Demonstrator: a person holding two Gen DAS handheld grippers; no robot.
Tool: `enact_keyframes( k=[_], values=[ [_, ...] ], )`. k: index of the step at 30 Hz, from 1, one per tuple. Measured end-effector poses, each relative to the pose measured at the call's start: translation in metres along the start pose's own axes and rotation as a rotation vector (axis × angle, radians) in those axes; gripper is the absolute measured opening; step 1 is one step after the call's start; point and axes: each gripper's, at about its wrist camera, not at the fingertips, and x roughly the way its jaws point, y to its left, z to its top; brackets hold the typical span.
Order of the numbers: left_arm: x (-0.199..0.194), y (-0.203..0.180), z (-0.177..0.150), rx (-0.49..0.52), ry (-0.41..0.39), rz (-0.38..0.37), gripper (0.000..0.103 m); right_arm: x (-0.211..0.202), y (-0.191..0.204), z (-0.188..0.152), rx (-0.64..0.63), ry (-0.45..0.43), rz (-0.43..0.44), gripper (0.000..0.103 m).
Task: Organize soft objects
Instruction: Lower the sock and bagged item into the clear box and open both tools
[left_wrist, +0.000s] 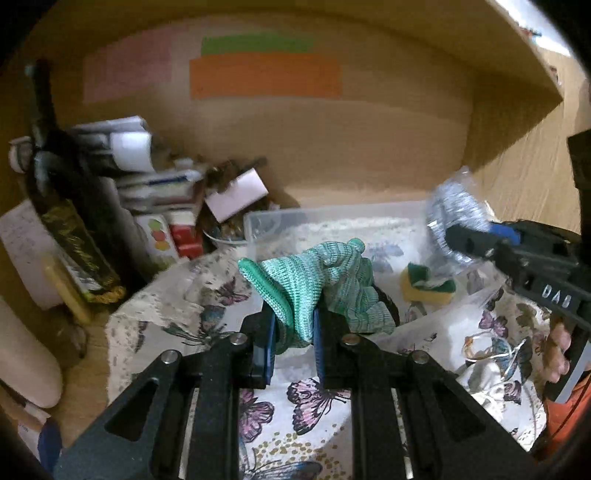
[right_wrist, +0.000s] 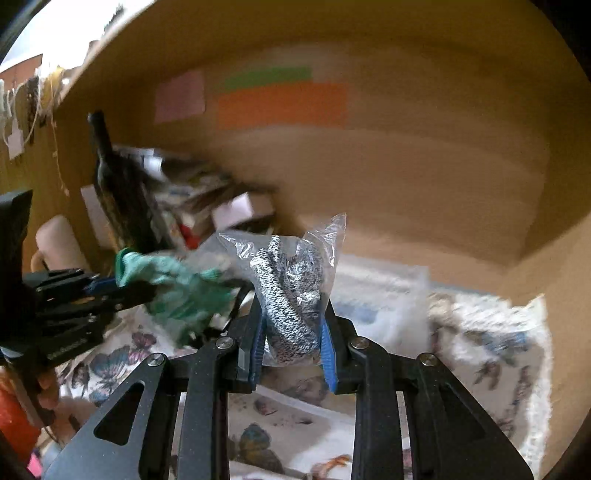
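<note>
My left gripper (left_wrist: 293, 334) is shut on a green knitted glove (left_wrist: 314, 284) and holds it above a butterfly-print cloth (left_wrist: 303, 402). My right gripper (right_wrist: 293, 334) is shut on a clear plastic bag holding a black-and-white knitted item (right_wrist: 291, 295). That bag (left_wrist: 454, 221) shows at the right of the left wrist view, held by the right gripper (left_wrist: 476, 242) over a clear plastic bin (left_wrist: 266, 221). A yellow-green sponge (left_wrist: 428, 286) lies in the bin. The green glove (right_wrist: 173, 291) and left gripper (right_wrist: 107, 290) appear at the left of the right wrist view.
A dark bottle (left_wrist: 70, 206) stands at the left beside stacked boxes and papers (left_wrist: 155, 184). A wooden back wall carries orange (left_wrist: 266, 75), green and pink paper sheets. A coil of thin wire (left_wrist: 491, 350) lies on the cloth at the right.
</note>
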Motion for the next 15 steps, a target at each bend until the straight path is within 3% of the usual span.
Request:
enact_keyframes(
  k=[5, 12, 14, 15],
  values=[
    [0.024, -0.007, -0.003, 0.019, 0.066, -0.031, 0.017, 0.028, 0.007, -0.008, -0.034, 0.096, 0.008, 0.023],
    [0.035, -0.015, -0.007, 0.047, 0.105, -0.032, 0.02, 0.043, 0.006, -0.014, -0.059, 0.154, -0.021, 0.024],
    [0.035, -0.013, -0.006, 0.042, 0.11, -0.035, 0.024, 0.045, 0.006, -0.015, -0.065, 0.162, -0.034, 0.025],
    [0.034, -0.013, -0.006, 0.039, 0.114, -0.037, 0.031, 0.045, 0.006, -0.015, -0.067, 0.169, -0.033, 0.027]
  ],
)
